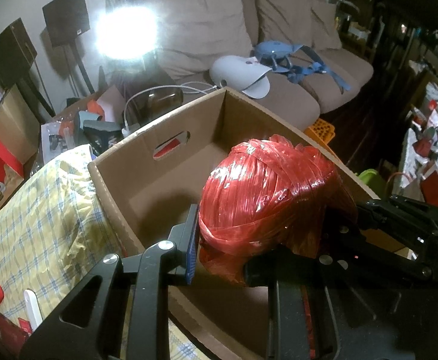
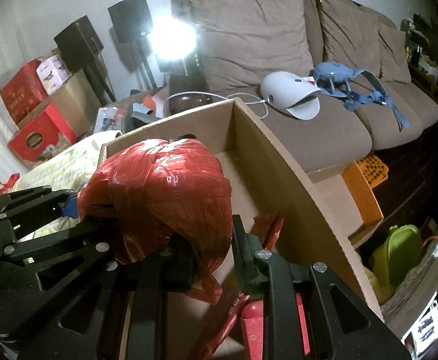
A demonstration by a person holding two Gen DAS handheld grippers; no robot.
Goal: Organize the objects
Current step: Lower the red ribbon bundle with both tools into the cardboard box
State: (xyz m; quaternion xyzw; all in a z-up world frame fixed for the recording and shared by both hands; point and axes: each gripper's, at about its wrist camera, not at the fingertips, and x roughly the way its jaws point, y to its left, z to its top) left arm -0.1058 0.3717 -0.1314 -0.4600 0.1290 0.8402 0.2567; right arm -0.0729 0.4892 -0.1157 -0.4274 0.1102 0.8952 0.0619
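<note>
Left gripper: its blue-padded finger presses the near-left side of a large red ball of plastic twine; the opposite finger is hidden under the ball, so the fingers stand spread wide around it, clamping it. Right gripper: one finger lies beneath the ball's underside, the other finger stands just beside the ball's right flank; whether it touches cannot be told, though the fingers are parted about the ball's lower end. Each gripper shows in the other's view at the ball's far flank.

The ball is held above the open cardboard box, over its near half, clear of the floor of the box. A red packet lies inside the box, below the ball. Left of the box rests a yellow checked cloth bundle. Behind the box stands a brown sofa bearing a white domed device and a blue harness. Right of the box sits an orange crate.
</note>
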